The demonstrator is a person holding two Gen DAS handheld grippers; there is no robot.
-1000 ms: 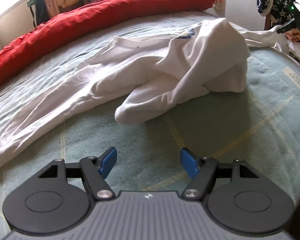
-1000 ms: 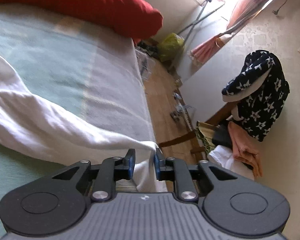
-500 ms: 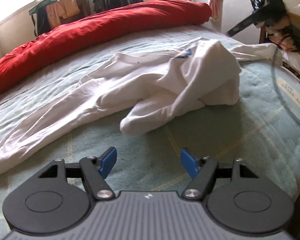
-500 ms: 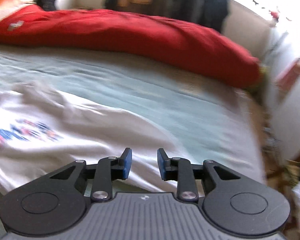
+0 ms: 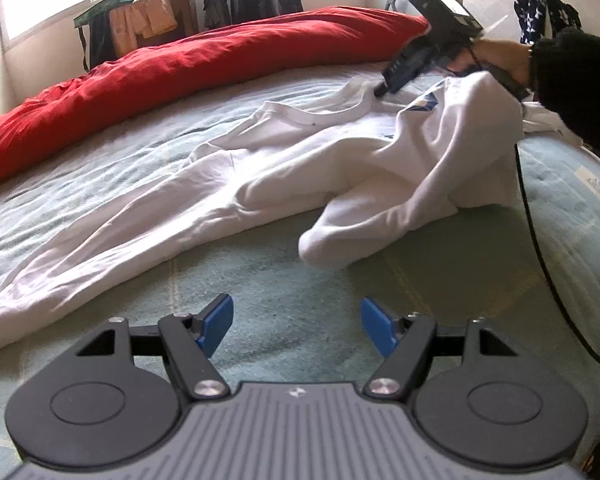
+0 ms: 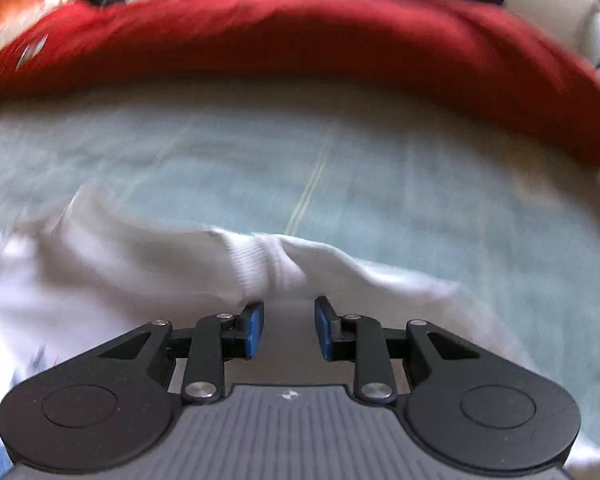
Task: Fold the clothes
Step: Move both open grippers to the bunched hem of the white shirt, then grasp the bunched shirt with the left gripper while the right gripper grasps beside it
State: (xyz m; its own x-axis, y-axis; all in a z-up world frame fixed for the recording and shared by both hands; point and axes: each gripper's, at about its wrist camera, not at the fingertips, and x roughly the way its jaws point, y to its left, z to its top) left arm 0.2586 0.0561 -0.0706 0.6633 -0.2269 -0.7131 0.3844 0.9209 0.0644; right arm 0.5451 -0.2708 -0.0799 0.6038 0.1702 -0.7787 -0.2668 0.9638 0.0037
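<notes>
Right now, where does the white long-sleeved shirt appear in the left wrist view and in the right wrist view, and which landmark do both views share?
Left wrist view: the white long-sleeved shirt lies crumpled across the middle, from lower left to upper right.
Right wrist view: the shirt fills the lower left and centre, its ribbed edge just ahead of the tool.
Shared landmark: the long red duvet beyond it.
</notes>
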